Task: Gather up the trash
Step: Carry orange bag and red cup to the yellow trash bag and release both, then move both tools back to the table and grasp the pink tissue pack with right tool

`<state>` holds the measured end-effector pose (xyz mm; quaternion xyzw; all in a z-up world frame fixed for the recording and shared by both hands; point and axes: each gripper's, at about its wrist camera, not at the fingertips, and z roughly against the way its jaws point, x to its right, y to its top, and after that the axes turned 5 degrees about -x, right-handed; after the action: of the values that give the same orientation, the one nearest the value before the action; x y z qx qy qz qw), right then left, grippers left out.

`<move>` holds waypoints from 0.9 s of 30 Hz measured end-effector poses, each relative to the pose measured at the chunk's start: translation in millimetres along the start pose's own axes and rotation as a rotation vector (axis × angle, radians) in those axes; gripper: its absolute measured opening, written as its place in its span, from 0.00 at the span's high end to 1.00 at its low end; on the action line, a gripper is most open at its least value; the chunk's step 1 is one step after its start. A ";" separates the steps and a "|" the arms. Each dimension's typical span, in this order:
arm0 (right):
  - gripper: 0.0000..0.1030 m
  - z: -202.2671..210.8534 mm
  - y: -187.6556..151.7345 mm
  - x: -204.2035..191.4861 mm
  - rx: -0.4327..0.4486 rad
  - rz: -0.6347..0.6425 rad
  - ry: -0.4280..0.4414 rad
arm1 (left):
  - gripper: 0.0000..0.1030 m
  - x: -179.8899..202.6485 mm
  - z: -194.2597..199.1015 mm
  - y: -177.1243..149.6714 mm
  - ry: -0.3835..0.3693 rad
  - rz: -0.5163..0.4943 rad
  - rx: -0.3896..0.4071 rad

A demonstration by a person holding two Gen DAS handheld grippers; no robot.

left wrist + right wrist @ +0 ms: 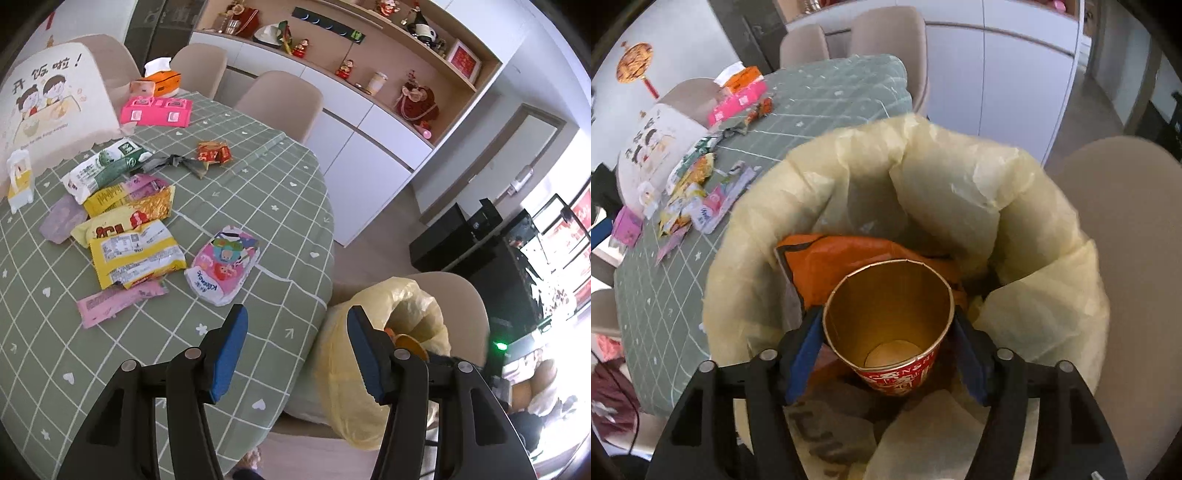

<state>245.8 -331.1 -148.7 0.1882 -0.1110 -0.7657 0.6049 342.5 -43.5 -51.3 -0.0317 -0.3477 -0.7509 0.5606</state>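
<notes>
My right gripper (888, 332) is shut on a red paper cup (890, 325) with a gold inside, holding it over the mouth of a yellow trash bag (960, 192). An orange wrapper (831, 258) lies inside the bag. My left gripper (293, 350) is open and empty above the table's near edge, beside the same bag (406, 306). Several snack wrappers lie on the green checked tablecloth (258, 184): a yellow packet (136, 254), a pink Kleenex pack (223, 266), a pink wrapper (118, 301) and a small red packet (214, 152).
A pink box (157, 110), an orange tissue box (162, 79) and a cartoon-printed food cover (48, 99) stand at the table's far side. Beige chairs (284, 99) ring the table; the bag sits on one (1126, 221). White cabinets (369, 147) line the wall.
</notes>
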 end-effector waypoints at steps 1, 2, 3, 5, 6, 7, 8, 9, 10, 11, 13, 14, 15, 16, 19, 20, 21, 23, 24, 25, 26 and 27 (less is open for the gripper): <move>0.28 14.0 -1.6 -1.7 0.065 0.024 0.007 | 0.45 0.6 -1.4 -0.2 -0.001 -0.001 0.000; 0.27 22.2 -2.2 -3.0 0.111 0.043 0.006 | 0.45 1.9 -2.8 -1.1 0.001 -0.007 0.001; 0.27 32.3 -3.2 -3.7 0.156 0.066 0.001 | 0.45 2.9 -4.1 -1.5 0.003 -0.013 0.001; 0.27 48.8 -2.0 -8.8 0.195 0.111 -0.037 | 0.45 5.2 -6.4 -3.0 0.012 -0.035 0.003; 0.27 56.5 -2.5 -10.8 0.209 0.128 -0.062 | 0.45 5.6 -7.1 -3.2 0.016 -0.043 0.005; 0.27 62.0 -2.8 -12.1 0.216 0.138 -0.072 | 0.45 5.8 -8.1 -3.8 0.025 -0.054 0.008; 0.29 65.6 -2.9 -14.1 0.222 0.141 -0.074 | 0.45 4.9 -9.1 -4.3 0.033 -0.063 0.012; 0.37 69.9 -3.5 -14.6 0.228 0.138 -0.076 | 0.45 3.3 -9.9 -4.6 0.040 -0.067 0.015; 0.48 71.4 -3.6 -15.0 0.227 0.129 -0.087 | 0.45 -0.4 -10.6 -4.7 0.047 -0.067 0.019; 0.49 72.5 -2.7 -14.1 0.221 0.115 -0.111 | 0.45 -5.2 -11.2 -4.5 0.058 -0.065 0.024; 0.48 72.1 -1.0 -20.2 0.217 0.084 -0.163 | 0.45 -16.8 -11.9 -3.1 0.081 -0.058 0.030; 0.48 72.5 -1.1 -24.7 0.220 0.077 -0.169 | 0.45 -26.7 -11.4 -1.8 0.098 -0.048 0.036; 0.49 74.6 -0.1 -28.3 0.231 0.076 -0.157 | 0.45 -35.0 -10.6 -1.0 0.108 -0.040 0.041; 0.50 76.3 -0.8 -30.3 0.242 0.076 -0.149 | 0.45 -45.0 -9.8 0.8 0.116 -0.033 0.044; 0.51 81.4 8.4 -48.6 0.283 0.065 -0.133 | 0.43 -74.3 -12.8 8.0 0.152 -0.028 0.034; 0.51 81.7 12.2 -53.8 0.296 0.058 -0.124 | 0.42 -86.4 -16.9 11.9 0.162 -0.027 0.011; 0.50 82.7 16.3 -59.3 0.313 0.051 -0.100 | 0.41 -99.0 -21.2 16.4 0.166 -0.025 -0.013; 0.50 83.2 23.9 -70.4 0.339 0.045 -0.047 | 0.41 -118.5 -25.3 23.2 0.172 -0.027 -0.030; 0.50 82.0 28.7 -77.8 0.344 0.044 -0.031 | 0.41 -126.7 -26.8 27.2 0.177 -0.036 -0.033; 0.50 78.1 33.8 -86.4 0.343 0.046 -0.026 | 0.41 -135.4 -28.4 32.5 0.184 -0.057 -0.035; 0.50 73.7 37.7 -93.0 0.338 0.048 -0.025 | 0.41 -139.8 -29.6 36.5 0.184 -0.074 -0.037; 0.50 67.9 42.1 -100.1 0.327 0.050 -0.022 | 0.41 -144.2 -31.2 41.2 0.184 -0.099 -0.036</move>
<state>274.1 -248.4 -55.1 0.2730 -0.2456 -0.7240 0.5839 442.1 51.9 -118.0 0.0445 -0.2823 -0.7834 0.5519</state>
